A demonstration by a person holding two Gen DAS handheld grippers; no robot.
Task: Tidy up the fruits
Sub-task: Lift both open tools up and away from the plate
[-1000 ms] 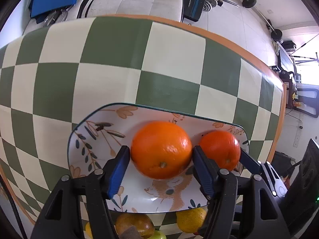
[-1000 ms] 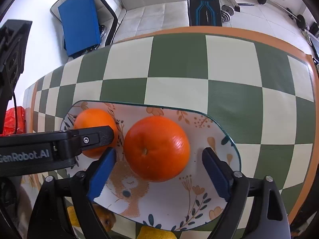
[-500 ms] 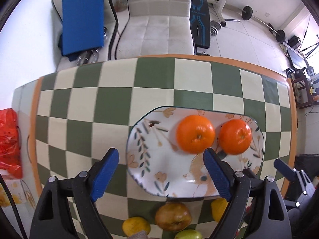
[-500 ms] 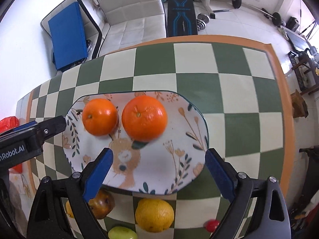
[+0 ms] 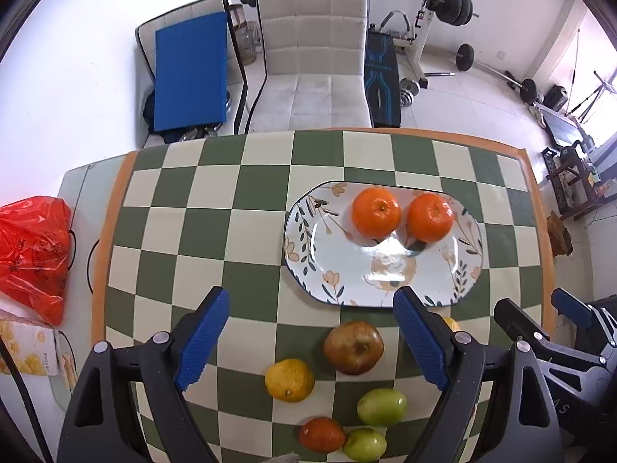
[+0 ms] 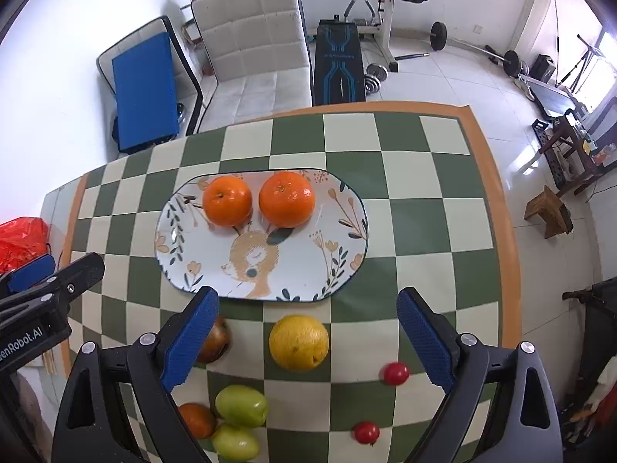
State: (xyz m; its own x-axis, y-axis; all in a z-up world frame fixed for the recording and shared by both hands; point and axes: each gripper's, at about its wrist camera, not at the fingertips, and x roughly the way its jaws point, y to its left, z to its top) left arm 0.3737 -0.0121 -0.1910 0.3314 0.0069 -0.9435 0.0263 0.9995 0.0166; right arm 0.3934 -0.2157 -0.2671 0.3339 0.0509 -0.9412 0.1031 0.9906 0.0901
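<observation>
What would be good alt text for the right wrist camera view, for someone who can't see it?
Two oranges sit side by side on an oval floral plate on a green-and-cream checkered table. Nearer the camera, loose fruit lies off the plate: a yellow citrus, green fruits and small red ones. The open right gripper frames the foreground.

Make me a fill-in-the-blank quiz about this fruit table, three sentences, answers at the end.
1. The floral plate holds ____ oranges.
2. The two small red fruits lie on the checkered cloth, ____ the plate.
3. The left claw and the right claw are both ____ and hold nothing.

Missing words: two; off; open
</observation>
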